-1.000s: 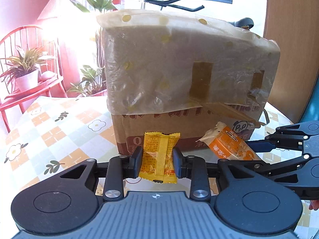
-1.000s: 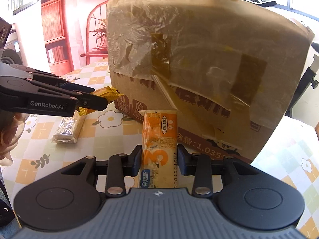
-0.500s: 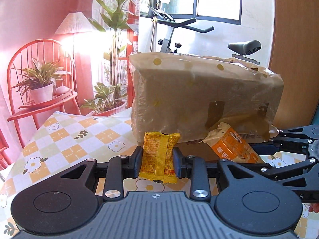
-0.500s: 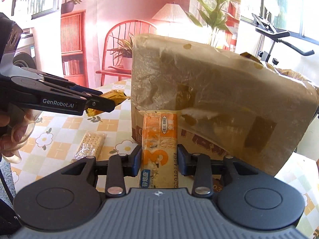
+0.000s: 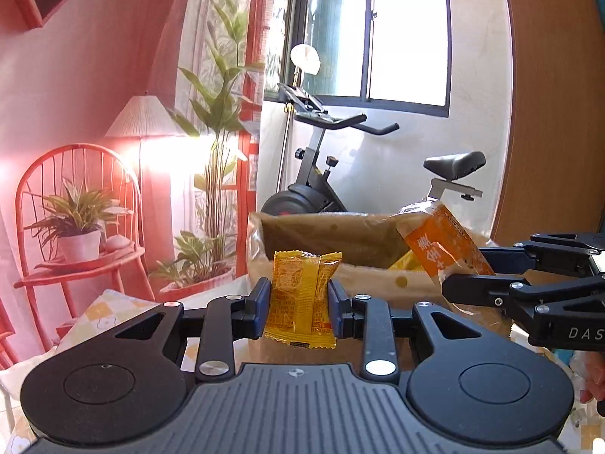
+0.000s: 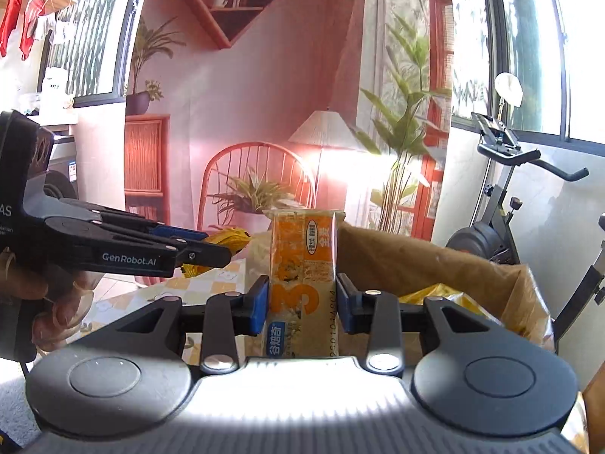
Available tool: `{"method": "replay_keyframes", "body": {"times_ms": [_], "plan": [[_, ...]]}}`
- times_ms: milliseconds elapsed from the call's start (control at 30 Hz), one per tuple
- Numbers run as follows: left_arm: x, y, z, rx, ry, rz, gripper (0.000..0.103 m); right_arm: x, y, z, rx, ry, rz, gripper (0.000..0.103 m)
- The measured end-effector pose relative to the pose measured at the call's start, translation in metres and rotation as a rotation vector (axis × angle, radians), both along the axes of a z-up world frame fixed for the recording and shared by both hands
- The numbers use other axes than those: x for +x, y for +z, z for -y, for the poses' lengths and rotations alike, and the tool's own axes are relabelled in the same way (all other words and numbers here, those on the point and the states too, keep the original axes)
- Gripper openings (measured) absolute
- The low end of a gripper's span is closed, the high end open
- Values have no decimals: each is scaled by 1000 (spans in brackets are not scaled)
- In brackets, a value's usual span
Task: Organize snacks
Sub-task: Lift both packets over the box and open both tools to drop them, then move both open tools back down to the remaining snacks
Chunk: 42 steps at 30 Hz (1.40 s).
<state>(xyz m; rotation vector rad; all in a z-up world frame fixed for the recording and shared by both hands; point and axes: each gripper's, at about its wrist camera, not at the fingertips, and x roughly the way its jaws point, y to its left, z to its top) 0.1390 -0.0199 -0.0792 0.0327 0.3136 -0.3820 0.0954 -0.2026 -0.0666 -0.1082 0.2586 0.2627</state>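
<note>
**Both packets gripped and raised level with the box opening**

I have the left gripper pinching a small yellow packet upright between its blue pads; the right gripper is clamped on a tall orange cracker packet, also upright; each tool shows in the other's view, side by side and apart.

Step in hand, as I judge it: carrying both snacks to the box for deposit; neither packet is over the opening yet, as far as I can tell.

Next move calls for advancing each gripper past the near wall, then spreading the pads one side at a time so the packets drop clear of each other.

Container: a cardboard box lined with brown paper stands just ahead, top open; something yellow lies inside; the rest of its contents is hidden behind the near wall.
</note>
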Motion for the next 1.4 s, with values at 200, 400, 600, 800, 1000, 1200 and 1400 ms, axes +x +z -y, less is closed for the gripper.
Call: {"method": "replay_keyframes", "body": {"times_ms": [200, 400, 600, 800, 1000, 1200, 1400], "plan": [[44, 36, 43, 5, -37, 49, 34, 53, 40, 41, -15, -140, 5, 38], [92, 42, 92, 70, -54, 12, 34, 100, 35, 89, 18, -277, -105, 38], [126, 23, 111, 103, -25, -55, 34, 109, 14, 113, 62, -326, -202, 38], [129, 9, 114, 138, -46, -97, 47, 105, 4, 121, 85, -358, -215, 42], [123, 12, 105, 141, -42, -88, 60, 94, 8, 119, 106, -342, -195, 52], [107, 20, 85, 118, -47, -88, 60, 77, 15, 110, 127, -296, -172, 59], [84, 24, 53, 70, -30, -108, 60, 57, 21, 96, 124, -255, -152, 61]]}}
